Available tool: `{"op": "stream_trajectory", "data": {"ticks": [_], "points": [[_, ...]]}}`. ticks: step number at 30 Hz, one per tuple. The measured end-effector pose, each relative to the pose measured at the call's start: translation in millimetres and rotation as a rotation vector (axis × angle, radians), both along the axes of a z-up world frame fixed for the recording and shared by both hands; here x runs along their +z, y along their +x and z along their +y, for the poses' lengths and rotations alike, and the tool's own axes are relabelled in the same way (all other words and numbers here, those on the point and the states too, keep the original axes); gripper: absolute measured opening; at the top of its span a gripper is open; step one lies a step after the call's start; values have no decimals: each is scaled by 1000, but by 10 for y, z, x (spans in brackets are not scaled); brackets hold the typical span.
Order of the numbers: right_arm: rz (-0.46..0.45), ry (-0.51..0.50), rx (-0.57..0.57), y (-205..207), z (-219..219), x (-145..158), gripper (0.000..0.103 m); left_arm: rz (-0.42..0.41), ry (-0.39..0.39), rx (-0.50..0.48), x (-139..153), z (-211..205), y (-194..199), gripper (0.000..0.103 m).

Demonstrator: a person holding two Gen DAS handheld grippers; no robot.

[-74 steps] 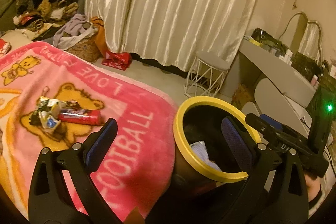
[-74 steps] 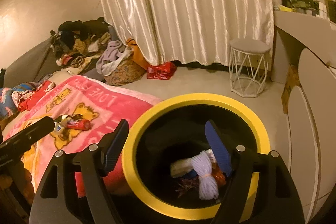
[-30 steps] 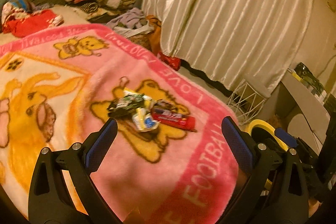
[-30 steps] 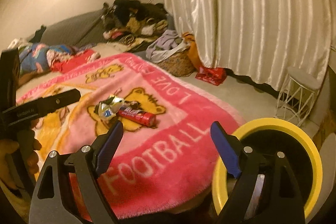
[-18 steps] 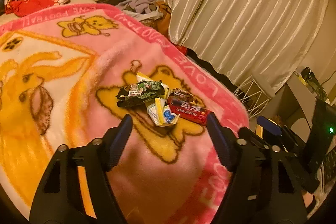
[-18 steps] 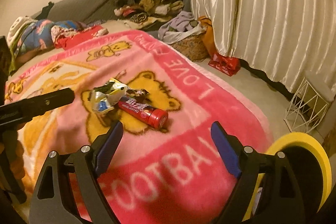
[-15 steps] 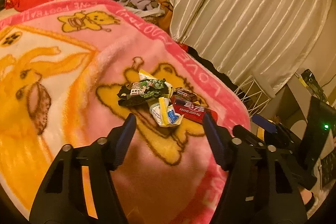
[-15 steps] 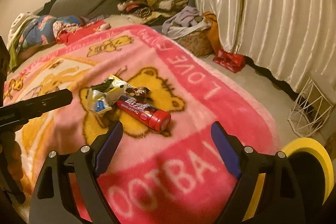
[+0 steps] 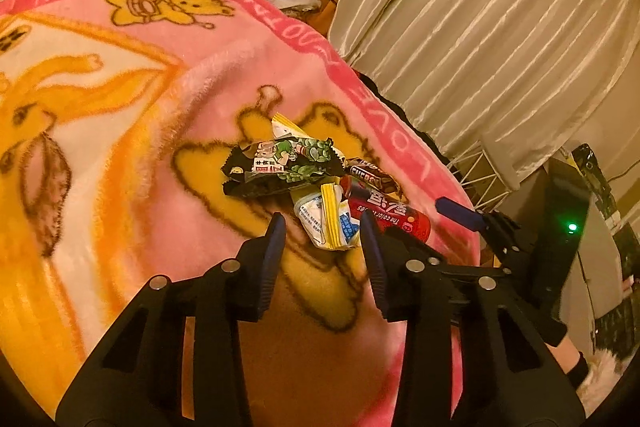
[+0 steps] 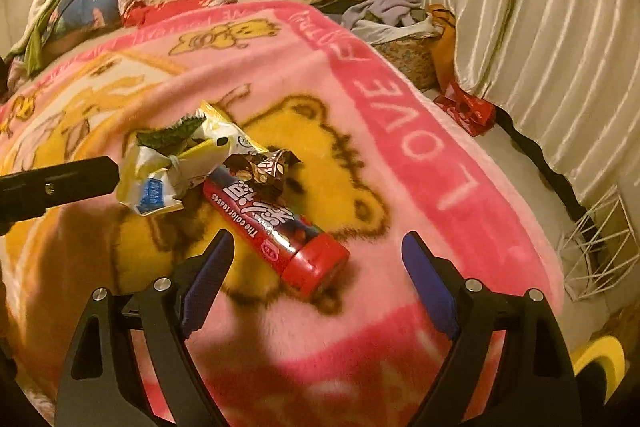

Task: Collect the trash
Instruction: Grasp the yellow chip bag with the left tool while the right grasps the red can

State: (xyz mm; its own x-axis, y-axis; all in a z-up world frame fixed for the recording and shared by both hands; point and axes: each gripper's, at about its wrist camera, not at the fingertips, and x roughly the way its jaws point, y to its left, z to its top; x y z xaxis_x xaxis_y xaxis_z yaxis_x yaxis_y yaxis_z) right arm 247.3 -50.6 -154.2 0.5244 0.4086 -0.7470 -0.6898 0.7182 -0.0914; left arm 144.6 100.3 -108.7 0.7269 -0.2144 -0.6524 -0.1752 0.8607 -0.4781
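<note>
Left gripper [image 9: 322,239]: jaws part-open around the white-yellow wrapper [image 9: 326,219] — red tube [image 9: 386,213] just right of its right finger, dark green wrapper [image 9: 280,167] blocks straight ahead. Bare pink blanket [image 9: 140,131] to its left gives open passage. Right gripper [image 10: 316,263]: wide gap, tube cap [image 10: 316,265] sits between the fingers (clear blanket either side). The brown wrapper [image 10: 264,167] and the left gripper's finger [image 10: 60,183] crowd ahead-left; ahead-right is free.

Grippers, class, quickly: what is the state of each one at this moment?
Left gripper: open, jaws either side of the white and yellow wrapper, not closed on it.
Right gripper: open wide, holding nothing.
</note>
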Motion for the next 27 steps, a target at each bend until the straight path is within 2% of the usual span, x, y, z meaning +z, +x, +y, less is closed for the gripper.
{"op": "stream_trajectory", "data": {"ticks": [2,3,5,7,11,13,17,19,27], "points": [[14,7,8,26,26,-30,82,6,-9,-3,-26,-8,24,31],[21,11,15,35,36,-44,78,7,-11,-2,-35,-13,35,31],[53,19,51,31,79,-87,60,10,-15,-2,-49,-8,68,31],[63,22,68,-10,98,-98,52,12,-17,-2,-52,-13,100,31],[91,59,61,-139,14,-75,43,26,-18,-3,-100,-30,163,19],[115,95,43,-218,-69,-47,38,30,-17,-7,-128,-44,174,17],[98,87,6,-390,-180,86,36,22,-6,-10,-131,-75,136,13],[108,113,1,-468,-243,157,35,13,-9,-13,-111,-79,94,12],[40,167,-72,-829,-527,353,34,-46,6,-59,74,-201,-115,11]]}}
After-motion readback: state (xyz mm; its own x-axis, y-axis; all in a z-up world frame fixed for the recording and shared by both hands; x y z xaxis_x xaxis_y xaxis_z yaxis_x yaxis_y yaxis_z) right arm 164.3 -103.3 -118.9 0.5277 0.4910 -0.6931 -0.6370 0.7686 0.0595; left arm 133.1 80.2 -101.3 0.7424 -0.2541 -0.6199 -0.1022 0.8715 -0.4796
